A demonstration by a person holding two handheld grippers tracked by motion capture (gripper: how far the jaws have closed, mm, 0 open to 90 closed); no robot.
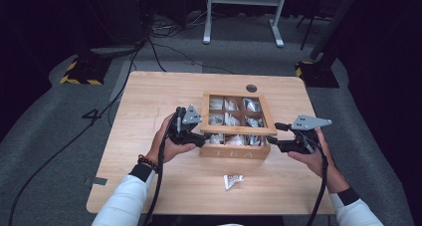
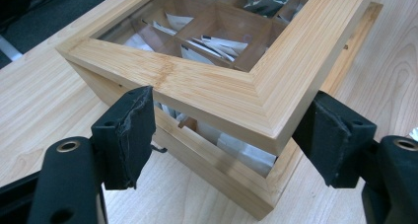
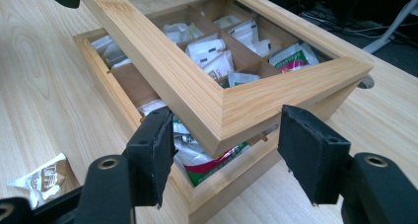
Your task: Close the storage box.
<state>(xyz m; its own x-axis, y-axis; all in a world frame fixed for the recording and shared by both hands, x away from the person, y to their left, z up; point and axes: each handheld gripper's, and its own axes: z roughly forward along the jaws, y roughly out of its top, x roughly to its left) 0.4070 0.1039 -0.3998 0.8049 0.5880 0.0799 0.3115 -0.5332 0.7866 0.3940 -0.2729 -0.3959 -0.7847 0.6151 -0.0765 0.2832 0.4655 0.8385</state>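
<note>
The tea box (image 1: pixel 235 147) sits mid-bench (image 1: pixel 149 186). Its lid (image 1: pixel 238 130) is partly up. The left hand-held gripper (image 1: pixel 203 139) and right hand-held gripper (image 1: pixel 272 142) each have a front lid corner between jaws standing apart, not pinching. A tea bag (image 1: pixel 233 180) lies just in front.

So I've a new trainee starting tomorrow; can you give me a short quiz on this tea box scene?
1. True or false: the lid of the tea box lies fully shut.
2. Where is the loose tea sachet? A) inside a compartment B) on the table, in front of the box C) between jaws
3. What sits between the jaws of the left gripper and of the right gripper?

Key
1. False: the lid's front edge is raised off the box.
2. B
3. A front corner of the lid each; whether the pads press on it cannot be told.
</note>
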